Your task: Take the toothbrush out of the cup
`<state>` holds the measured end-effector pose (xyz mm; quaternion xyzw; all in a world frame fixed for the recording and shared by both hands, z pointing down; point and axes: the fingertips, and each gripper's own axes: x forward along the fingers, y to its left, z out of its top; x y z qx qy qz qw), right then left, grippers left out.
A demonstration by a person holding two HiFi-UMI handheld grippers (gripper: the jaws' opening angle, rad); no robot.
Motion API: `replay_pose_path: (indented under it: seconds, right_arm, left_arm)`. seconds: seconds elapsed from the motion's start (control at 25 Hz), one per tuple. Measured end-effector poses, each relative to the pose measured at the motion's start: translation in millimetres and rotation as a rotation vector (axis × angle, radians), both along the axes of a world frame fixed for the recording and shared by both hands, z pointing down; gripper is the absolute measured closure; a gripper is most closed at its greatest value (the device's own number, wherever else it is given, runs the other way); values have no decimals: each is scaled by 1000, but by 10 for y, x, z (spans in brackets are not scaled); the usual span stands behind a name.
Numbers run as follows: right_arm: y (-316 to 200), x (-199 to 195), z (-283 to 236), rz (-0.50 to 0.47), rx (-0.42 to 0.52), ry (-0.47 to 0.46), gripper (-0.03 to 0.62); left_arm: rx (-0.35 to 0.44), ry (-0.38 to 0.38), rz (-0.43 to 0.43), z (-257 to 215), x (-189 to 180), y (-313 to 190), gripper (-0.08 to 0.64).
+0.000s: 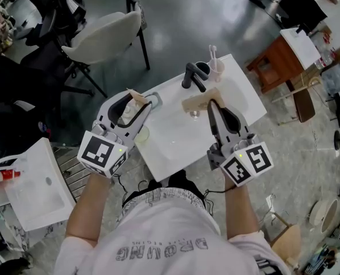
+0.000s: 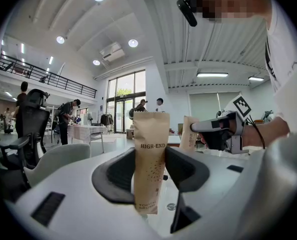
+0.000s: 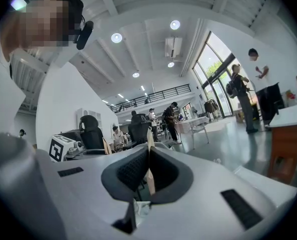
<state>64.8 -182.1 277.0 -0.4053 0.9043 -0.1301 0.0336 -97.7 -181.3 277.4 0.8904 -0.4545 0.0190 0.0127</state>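
A pink cup (image 1: pixel 217 69) with a toothbrush (image 1: pixel 212 52) standing in it sits at the far corner of the white sink (image 1: pixel 171 148), beside the black faucet (image 1: pixel 193 77). My left gripper (image 1: pixel 137 103) hovers over the sink's left edge. It is shut on an upright brown paper toothbrush packet (image 2: pixel 149 159) that fills the gap between its pads. My right gripper (image 1: pixel 212 105) is over the basin, short of the cup. It is shut on a second brown paper packet (image 1: pixel 197 102), seen edge-on as a thin strip (image 3: pixel 149 161) in the right gripper view.
A second white sink (image 1: pixel 37 183) lies on the floor at the left. A white chair (image 1: pixel 101 34) stands behind the sink, a brown wooden table (image 1: pixel 276 62) to its right. Several people and desks fill the hall beyond.
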Motion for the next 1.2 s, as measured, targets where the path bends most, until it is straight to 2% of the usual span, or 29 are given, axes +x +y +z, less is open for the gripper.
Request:
replay_pose_path:
  seconds: [1.2]
  right_arm:
    - [83,-64,64,-27,-5,2,583]
  left_arm:
    - [-6,-7,-1,-14,-1,31,355]
